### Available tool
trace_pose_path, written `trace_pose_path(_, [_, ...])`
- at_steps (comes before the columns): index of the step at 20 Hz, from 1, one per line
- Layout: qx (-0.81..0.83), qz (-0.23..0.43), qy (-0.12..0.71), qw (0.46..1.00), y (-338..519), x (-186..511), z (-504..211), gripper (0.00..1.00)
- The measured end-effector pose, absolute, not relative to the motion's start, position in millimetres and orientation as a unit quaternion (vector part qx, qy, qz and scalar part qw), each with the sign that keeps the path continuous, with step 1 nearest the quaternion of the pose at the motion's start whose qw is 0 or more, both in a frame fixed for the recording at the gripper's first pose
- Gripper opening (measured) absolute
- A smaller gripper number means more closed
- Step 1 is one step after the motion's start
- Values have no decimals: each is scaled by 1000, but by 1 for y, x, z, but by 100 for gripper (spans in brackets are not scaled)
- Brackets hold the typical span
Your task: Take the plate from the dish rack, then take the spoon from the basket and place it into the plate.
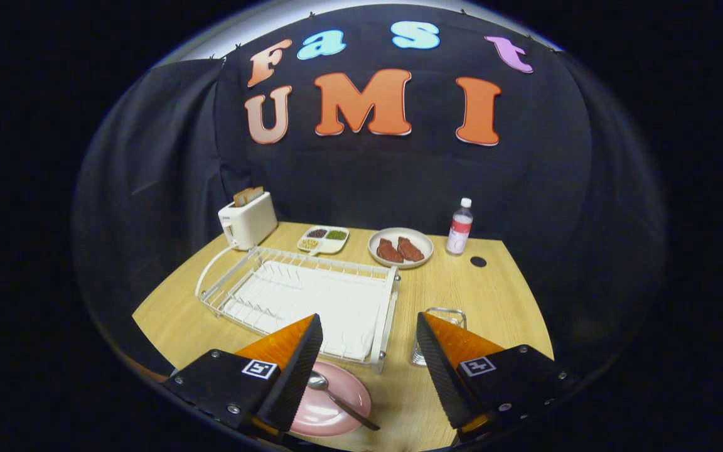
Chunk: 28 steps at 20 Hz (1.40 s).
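A: Where do the tool (369, 351) and task items lie?
B: Its fingers stand wide apart, gripping nothing. The spoon (341, 399) rests in the pink plate (330, 411), on the worktop (455, 282) just under the left finger, before the empty dish rack (302, 298).
A: Handling?
B: Probably light, stiff, slippery; grip mid-handle. The plate looks breakable; take its rim.

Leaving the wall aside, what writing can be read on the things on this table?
Bottle label: too small to read.
Toaster: any marking is blurred.
Gripper, fingers open and holding nothing: square coded tags, no words.
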State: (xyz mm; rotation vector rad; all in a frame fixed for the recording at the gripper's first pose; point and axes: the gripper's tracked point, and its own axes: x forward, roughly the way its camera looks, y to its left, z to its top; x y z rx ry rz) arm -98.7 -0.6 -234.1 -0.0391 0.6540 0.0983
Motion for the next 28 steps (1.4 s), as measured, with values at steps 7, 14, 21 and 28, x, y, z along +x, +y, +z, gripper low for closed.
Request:
trace_pose_path(7, [-11,38,208,977,1,-62,-153,90])
trace_pose_path(14, [-21,35,131,991,4,-50,-118,92])
trace_pose_path(21, [-22,24,78,996,0,-42,-83,92])
trace_pose_path(28, [-46,30,31,998,9,-40,-56,91])
